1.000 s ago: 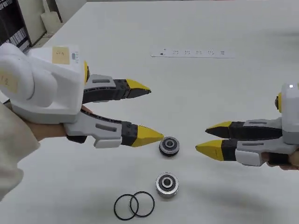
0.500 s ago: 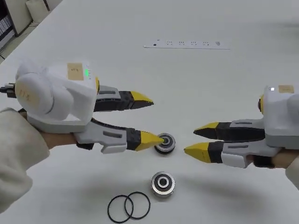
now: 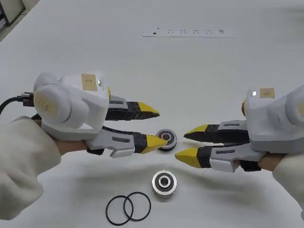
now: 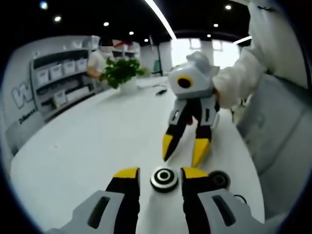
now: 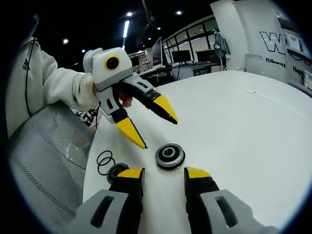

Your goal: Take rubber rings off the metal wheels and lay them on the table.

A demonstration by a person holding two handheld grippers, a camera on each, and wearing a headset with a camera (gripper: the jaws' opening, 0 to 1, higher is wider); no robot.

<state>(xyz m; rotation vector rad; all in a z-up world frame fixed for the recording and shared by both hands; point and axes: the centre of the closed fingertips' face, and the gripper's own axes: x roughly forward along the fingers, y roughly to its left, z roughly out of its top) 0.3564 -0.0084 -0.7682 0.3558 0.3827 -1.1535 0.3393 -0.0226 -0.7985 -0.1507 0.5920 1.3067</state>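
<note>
The left gripper (image 3: 160, 127) hangs open and empty. Its lower jaw tip sits against or just beside the ringed wheel (image 3: 166, 138) at its 3 o'clock, likely to brace it. 2 rubber rings (image 3: 128, 207) lie overlapped on the table (image 3: 213, 71), at 8 o'clock of a bare-looking wheel (image 3: 164, 183). The right gripper (image 3: 181, 144), jaws parted and empty, has the ringed wheel near at 10 o'clock, probably positioned to peel its ring.

On the worktop (image 3: 71, 52), one wheel (image 3: 167, 139) at frame centre, left tool (image 3: 162, 127) to its left, right tool (image 3: 180, 145) to its right, second wheel (image 3: 164, 183) below it, two overlapping rings (image 3: 128, 208) lower left by the bottom edge, marked strip (image 3: 188, 33) top centre.
</note>
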